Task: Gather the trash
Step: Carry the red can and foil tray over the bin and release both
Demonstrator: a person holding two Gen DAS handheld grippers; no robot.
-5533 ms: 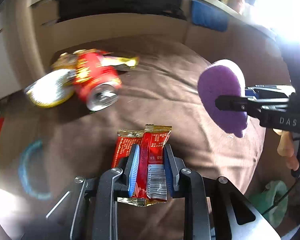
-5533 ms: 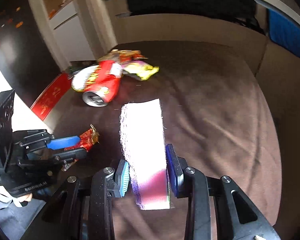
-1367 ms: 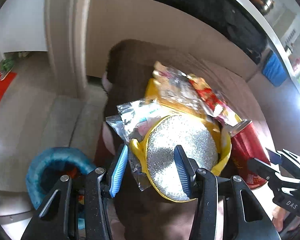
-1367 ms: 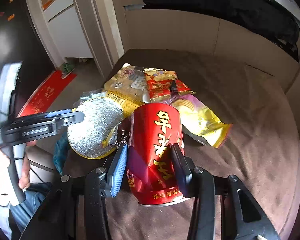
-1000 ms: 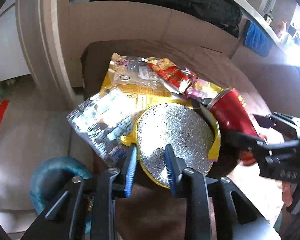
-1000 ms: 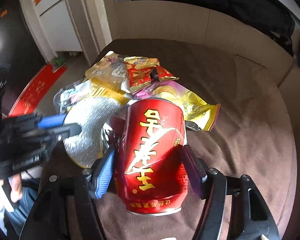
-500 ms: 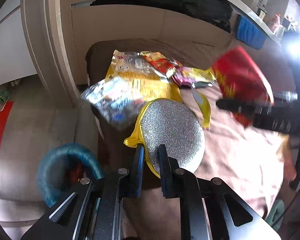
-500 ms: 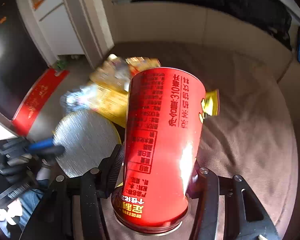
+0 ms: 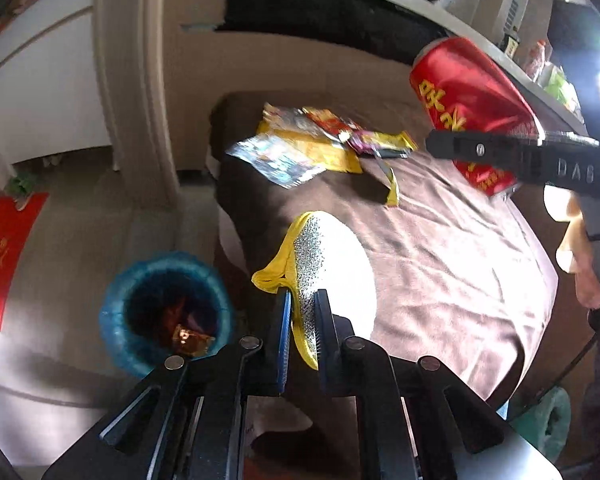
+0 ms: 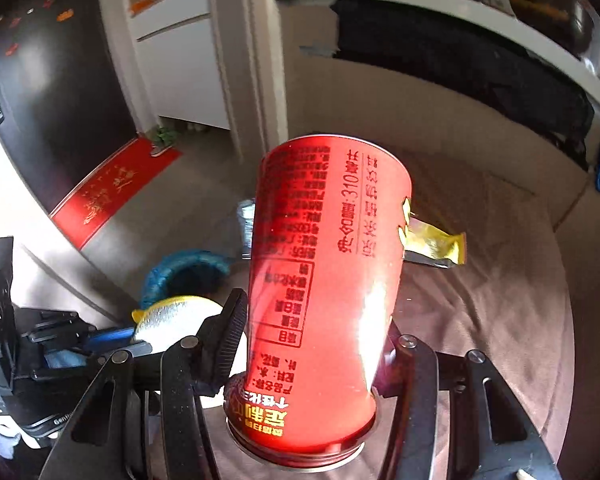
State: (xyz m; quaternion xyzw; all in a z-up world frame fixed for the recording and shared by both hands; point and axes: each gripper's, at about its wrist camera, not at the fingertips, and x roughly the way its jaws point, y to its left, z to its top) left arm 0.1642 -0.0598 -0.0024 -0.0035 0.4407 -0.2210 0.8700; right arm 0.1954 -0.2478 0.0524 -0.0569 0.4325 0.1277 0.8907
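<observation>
1. Between its blue pads, the left gripper [image 9: 302,312] pinches a silver-and-yellow snack bag [image 9: 332,264] above the brown blanket [image 9: 452,248].
2. The right gripper [image 10: 312,344] clamps a red can [image 10: 324,280], lifted.
3. Below left, a blue-lined trash bin [image 9: 164,312] sits on the floor.
4. More wrappers [image 9: 300,148] lie at the blanket's far edge.

This looks like a home, because there is a soft seat with a brown cover [image 9: 440,248], a red doormat [image 10: 112,192] on the floor by a white door [image 10: 180,68], a shelf [image 9: 500,52] with bottles, and a small blue bin [image 9: 164,312] on the floor.
</observation>
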